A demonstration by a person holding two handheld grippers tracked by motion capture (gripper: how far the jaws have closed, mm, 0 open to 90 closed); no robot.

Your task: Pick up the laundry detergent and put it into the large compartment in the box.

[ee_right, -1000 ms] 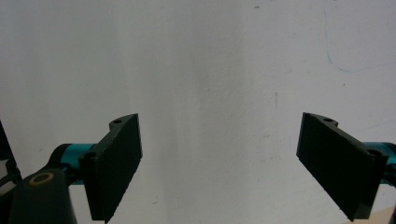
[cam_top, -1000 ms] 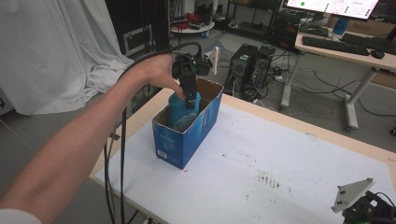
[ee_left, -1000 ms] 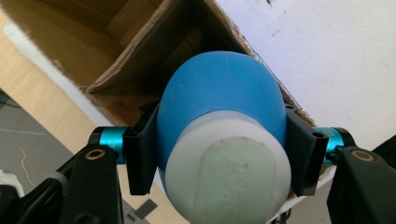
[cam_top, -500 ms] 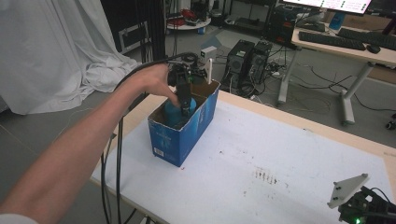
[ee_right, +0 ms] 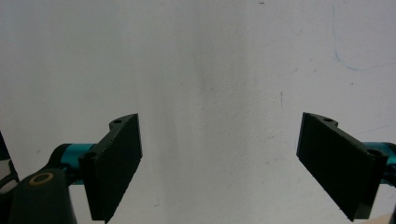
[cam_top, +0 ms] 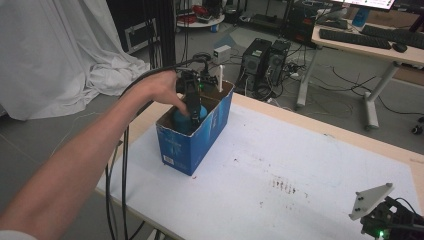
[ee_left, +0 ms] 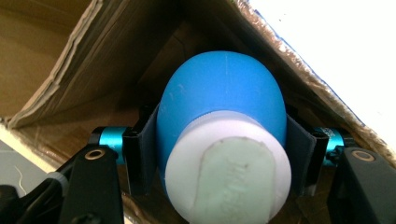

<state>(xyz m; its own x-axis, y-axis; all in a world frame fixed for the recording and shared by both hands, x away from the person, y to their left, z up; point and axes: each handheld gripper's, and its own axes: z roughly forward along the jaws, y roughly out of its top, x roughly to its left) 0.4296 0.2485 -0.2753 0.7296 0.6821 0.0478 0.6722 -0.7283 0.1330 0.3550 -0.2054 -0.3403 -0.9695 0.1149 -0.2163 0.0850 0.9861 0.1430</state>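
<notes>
Worktable (cam_top: 320, 165) has a white top, scuffed with dark specks, and a pale wooden edge. Floor (cam_top: 65, 135) is grey and smooth. A large white sheet (cam_top: 55, 50) hangs at the left and pools onto the floor. Black equipment frame (cam_top: 145, 25) stands behind it. Two computer towers (cam_top: 265, 60) sit on the floor among loose cables. At the right, a desk (cam_top: 370, 50) on white legs carries a keyboard (cam_top: 355, 37) and mouse (cam_top: 400, 47). Lighting is even.

- The right gripper (ee_right: 219, 163) hangs over the white tabletop (ee_right: 210, 70), jaws spread wide with nothing between.
- A faint blue pen line (ee_right: 343, 56) marks the tabletop beyond the right-hand jaw.
</notes>
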